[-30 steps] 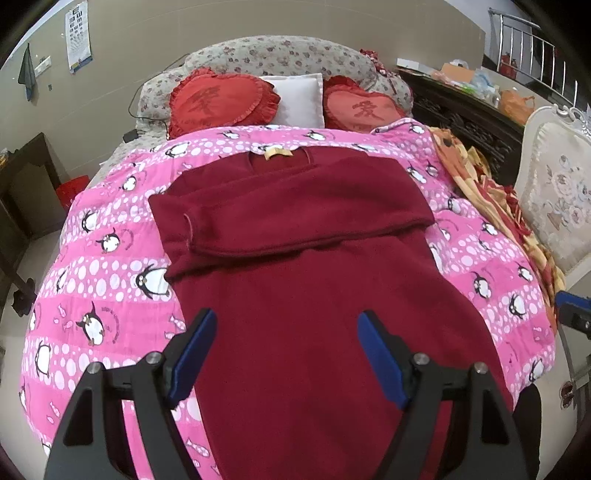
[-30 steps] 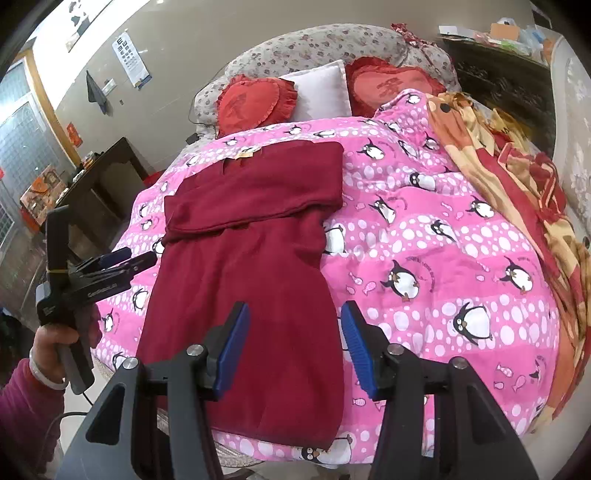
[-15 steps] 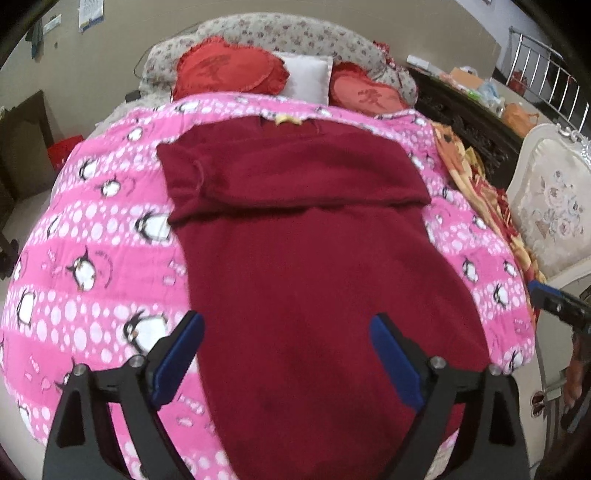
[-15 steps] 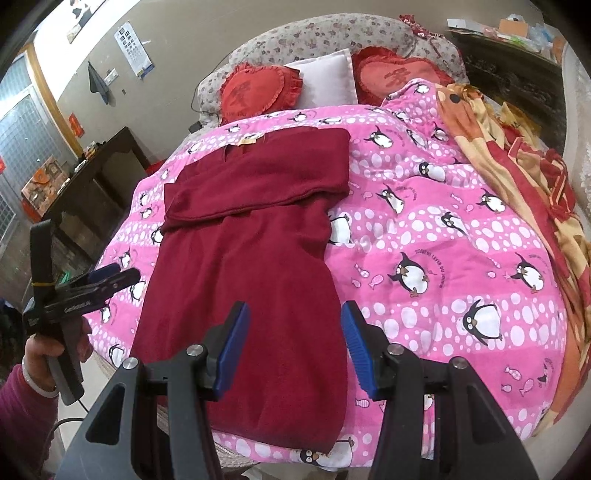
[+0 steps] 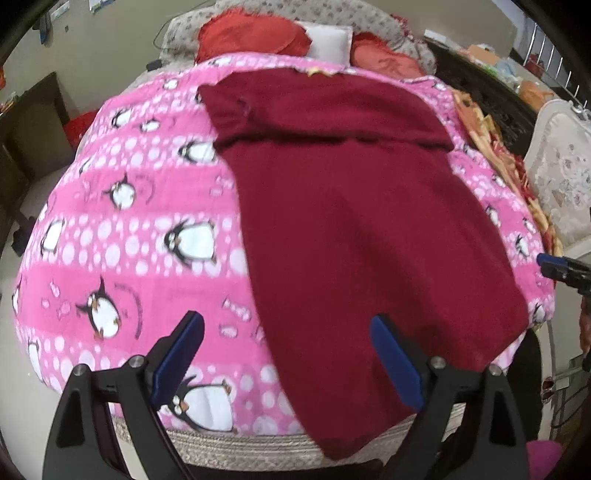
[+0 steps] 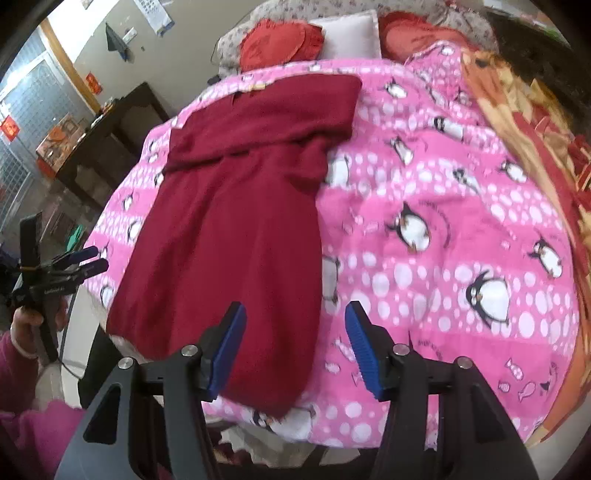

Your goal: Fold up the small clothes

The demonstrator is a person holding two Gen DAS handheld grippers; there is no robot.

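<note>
A dark red garment (image 5: 354,206) lies flat on the pink penguin blanket (image 5: 122,229), its sleeves folded across the chest near the collar. Its hem hangs slightly over the bed's near edge. My left gripper (image 5: 286,354) is open and empty, hovering above the hem's left corner. My right gripper (image 6: 293,349) is open and empty above the garment (image 6: 236,221) at its right hem corner. The left gripper also shows in the right wrist view (image 6: 79,264) at the bed's left side.
Two red heart cushions (image 5: 251,33) and a white pillow (image 5: 328,40) lie at the headboard. An orange-red patterned blanket (image 6: 532,122) is bunched along the bed's right side. A dark cabinet (image 6: 110,136) stands left of the bed, a white padded chair (image 5: 561,173) on the right.
Both grippers have drawn back and down toward the garment's hem at the foot of the bed. The garment has not moved. Both stay open.
</note>
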